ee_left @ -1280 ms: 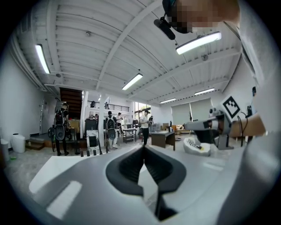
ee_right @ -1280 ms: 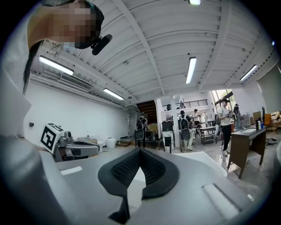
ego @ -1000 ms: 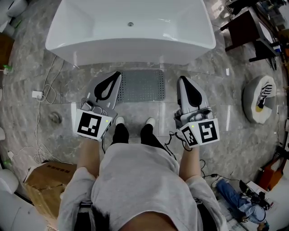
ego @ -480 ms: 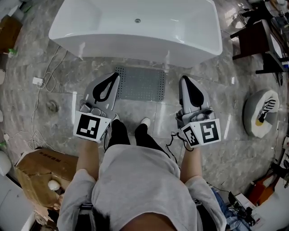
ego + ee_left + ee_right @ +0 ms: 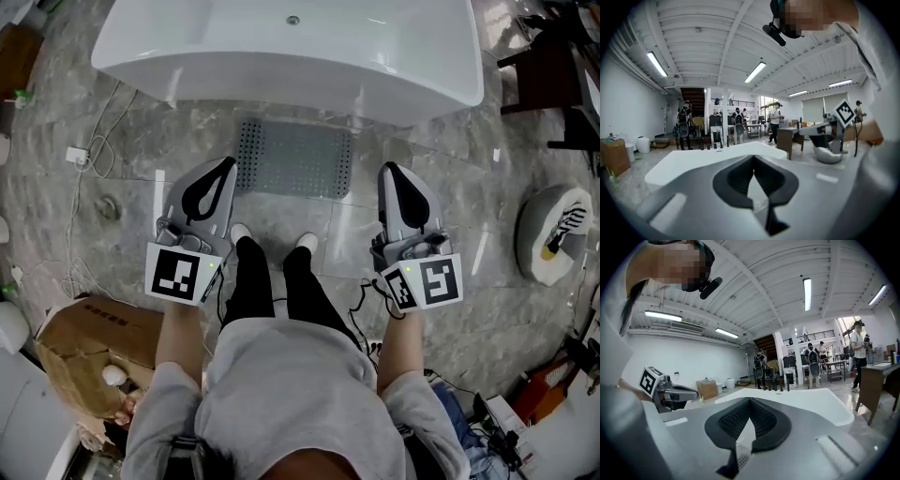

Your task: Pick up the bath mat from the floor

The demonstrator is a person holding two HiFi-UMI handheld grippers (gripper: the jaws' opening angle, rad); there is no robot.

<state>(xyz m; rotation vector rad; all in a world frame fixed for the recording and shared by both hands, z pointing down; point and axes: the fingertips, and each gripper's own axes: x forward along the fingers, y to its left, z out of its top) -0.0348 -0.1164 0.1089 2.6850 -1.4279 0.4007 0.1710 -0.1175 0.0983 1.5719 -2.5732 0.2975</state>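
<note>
Lying flat on the grey stone floor [image 5: 131,141], the 1 perforated bath mat [image 5: 295,157] sits just ahead of the 2 grippers and between them, its far edge near the 1 white bathtub [image 5: 281,56]. It looks light, rubbery and floppy, and may cling to the tile, so a near corner seems the best place to pinch and peel. The left gripper [image 5: 225,165] and right gripper [image 5: 388,172] are both clenched on nothing. Behind the left gripper sits 1 cardboard box [image 5: 70,342].
</note>
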